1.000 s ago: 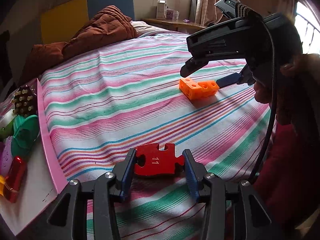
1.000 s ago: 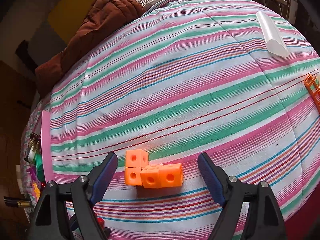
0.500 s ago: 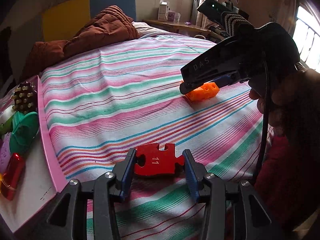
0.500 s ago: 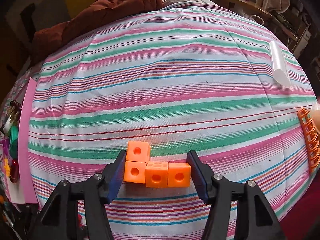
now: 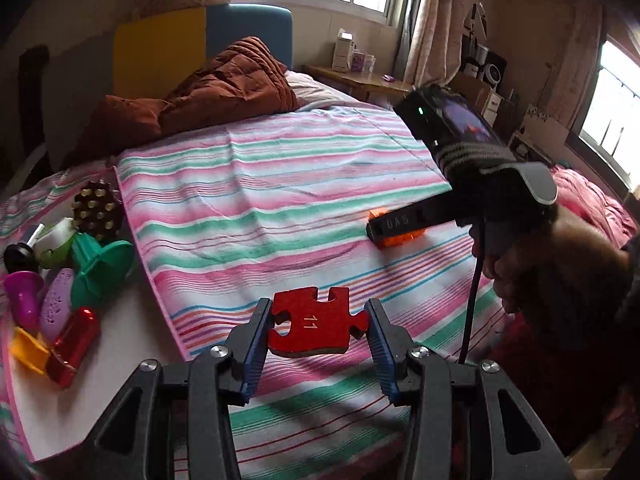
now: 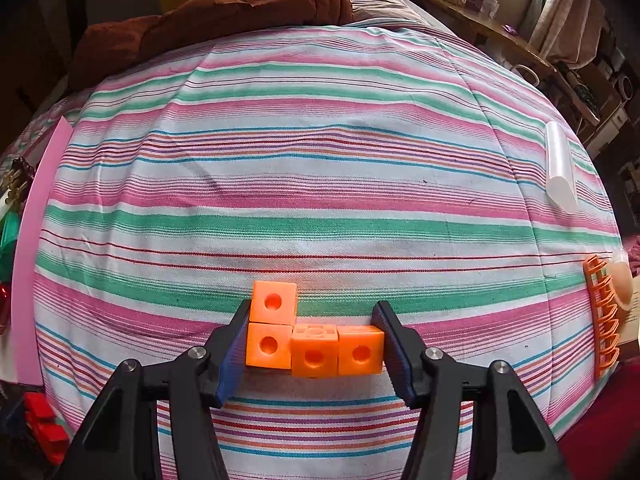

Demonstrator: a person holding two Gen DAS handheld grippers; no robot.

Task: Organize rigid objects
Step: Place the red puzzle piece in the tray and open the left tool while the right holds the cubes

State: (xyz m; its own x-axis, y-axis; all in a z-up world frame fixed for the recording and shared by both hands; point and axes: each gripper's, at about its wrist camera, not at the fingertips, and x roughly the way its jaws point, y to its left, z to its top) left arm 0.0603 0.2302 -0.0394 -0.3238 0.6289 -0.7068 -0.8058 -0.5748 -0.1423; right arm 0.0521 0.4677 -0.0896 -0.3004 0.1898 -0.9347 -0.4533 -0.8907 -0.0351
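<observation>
From the left wrist camera, the left gripper (image 5: 316,326) is squeezing a red puzzle piece (image 5: 314,325) between its two blue pads, and the piece (it has the number 11 on it) is hanging just above the striped sheet (image 5: 280,184). A pile of toys (image 5: 60,280) is sitting on a white board off to the left. Farther back on the right, a hand (image 5: 560,264) is holding the right gripper down over the orange blocks (image 5: 400,236).

From the right wrist camera, the right gripper (image 6: 314,346) is closing in, and its pads are pressing on both ends of the row of orange blocks (image 6: 314,344), which is sitting on the striped sheet (image 6: 320,184). A clear tube (image 6: 560,168) is lying well apart, far right.
</observation>
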